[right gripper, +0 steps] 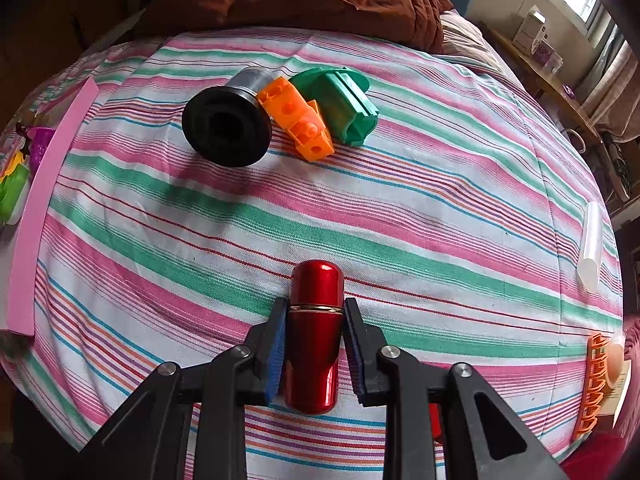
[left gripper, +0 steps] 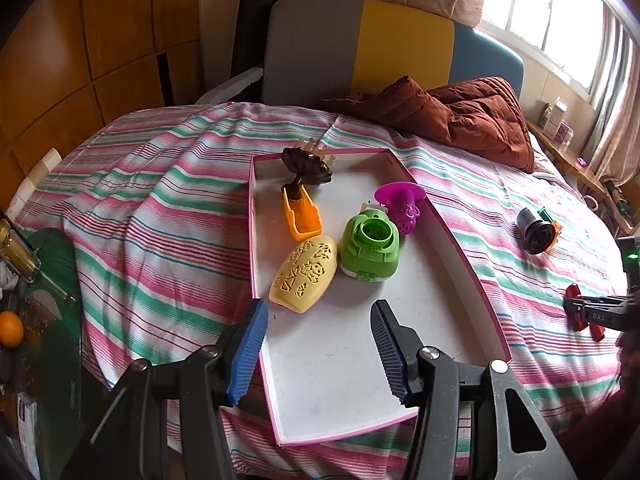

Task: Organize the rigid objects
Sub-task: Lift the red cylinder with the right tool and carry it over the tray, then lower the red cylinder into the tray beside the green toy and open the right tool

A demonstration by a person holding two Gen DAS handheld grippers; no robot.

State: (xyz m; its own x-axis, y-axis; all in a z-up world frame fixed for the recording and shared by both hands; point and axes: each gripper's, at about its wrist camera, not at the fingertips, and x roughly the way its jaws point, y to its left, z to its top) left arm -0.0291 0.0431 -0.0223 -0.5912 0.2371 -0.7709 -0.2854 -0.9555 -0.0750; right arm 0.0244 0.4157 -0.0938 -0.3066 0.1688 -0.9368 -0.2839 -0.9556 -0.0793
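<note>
- 5 toys already in my pink tray [left gripper: 256, 240].
- Right gripper [right gripper: 315, 336] jaws pinching the red capsule [right gripper: 316, 320]; left gripper [left gripper: 320, 344] jaws spread, empty.
- 3 pieces left on the bed [right gripper: 400, 208].

1. In the right wrist view, the pink-rimmed tray [right gripper: 34, 216] is cut off at the left edge; only a wall strip shows.
2. Inside that tray, the green toy [right gripper: 12, 196] and purple toy [right gripper: 40, 142] show only partly.
3. Far right of the tray, an orange comb-like piece [right gripper: 594, 384] is cropped and unidentifiable.
4. The red capsule [right gripper: 316, 336] has its sides covered by the right gripper [right gripper: 315, 344].
</note>
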